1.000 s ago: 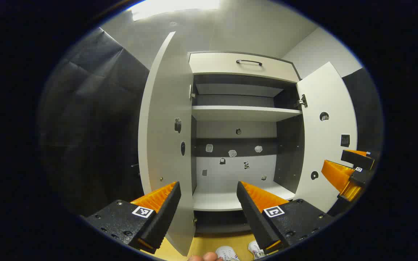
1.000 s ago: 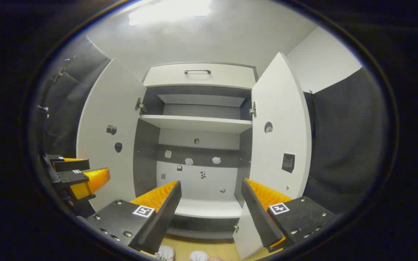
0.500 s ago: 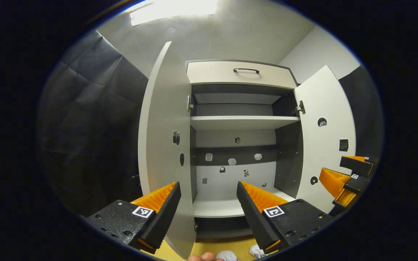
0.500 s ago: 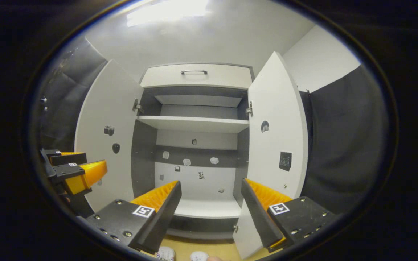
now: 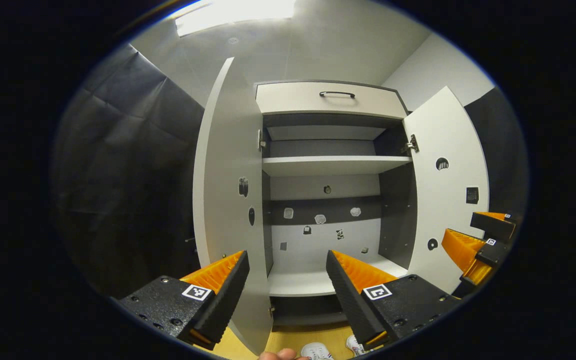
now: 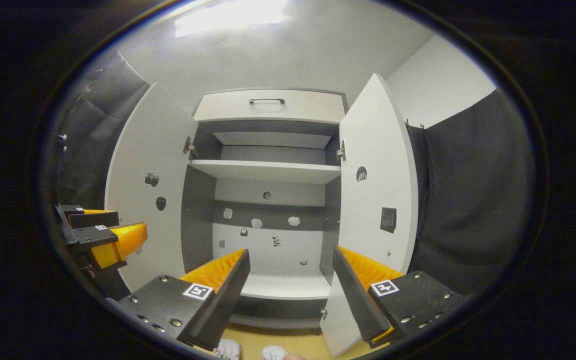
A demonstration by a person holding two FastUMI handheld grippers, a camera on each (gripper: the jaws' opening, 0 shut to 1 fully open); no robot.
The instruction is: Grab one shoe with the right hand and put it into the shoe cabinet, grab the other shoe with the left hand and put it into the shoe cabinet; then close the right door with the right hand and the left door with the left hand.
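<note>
Your left gripper (image 5: 288, 280) and your right gripper (image 6: 290, 280) are both wide open and hold nothing. The two white shoes (image 5: 317, 351) sit on the floor (image 6: 288, 342) in front of the shoe cabinet (image 6: 268, 170), down below your fingers, not between them. You see just their tips, so you cannot tell which way they point. The left door (image 6: 145, 190) and right door (image 6: 375, 200) stand open. No writing can be read.

Both the left gripper (image 5: 288, 285) and the right gripper (image 6: 290, 285) are hovering side by side, fingers spread wide, gripping nothing.
</note>
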